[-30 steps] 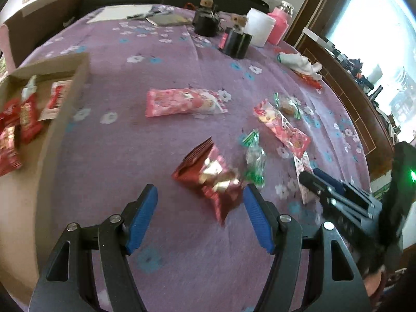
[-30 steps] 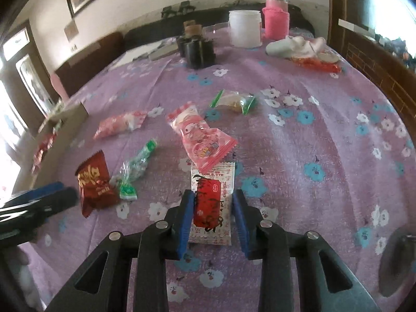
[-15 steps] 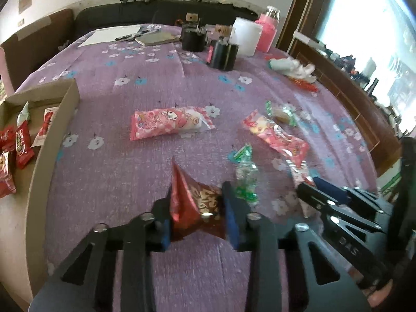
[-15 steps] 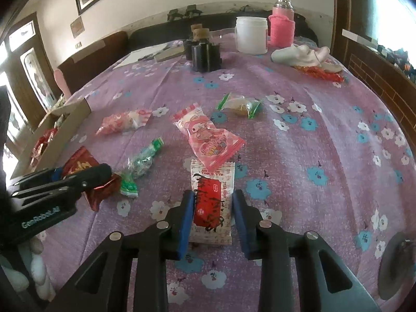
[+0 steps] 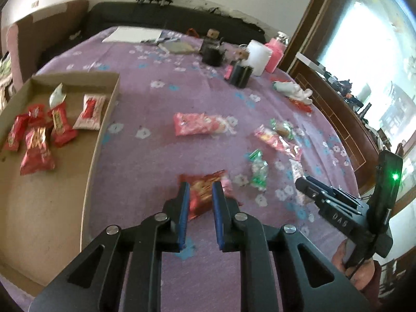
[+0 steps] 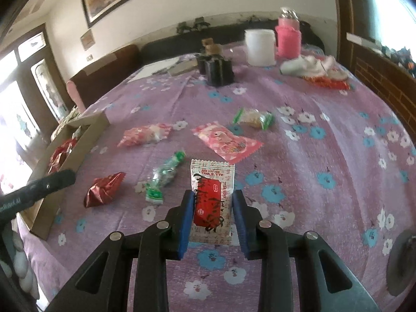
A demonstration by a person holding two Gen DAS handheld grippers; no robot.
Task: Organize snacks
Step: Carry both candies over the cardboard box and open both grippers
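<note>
Partly done: box (image 5: 104, 119) at left of frame holds several packets. Left claw (image 5: 200, 202) clamps red packet (image 5: 202, 195); right claw (image 6: 212, 213) clamps white sachet (image 6: 212, 182). Four snacks left on bench (image 5: 145, 98), centre-right.

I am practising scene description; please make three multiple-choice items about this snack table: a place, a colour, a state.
1. Where is the cardboard box in the left wrist view? A left side B right side C far end
2. Colour of the packet in the left gripper? A red B blue C black
3. The right gripper is: A wide open B shut on the white sachet C out of view
Key: A, it fills the left edge; A, red foil shows between the fingers; B, both fingers press the sachet.
</note>
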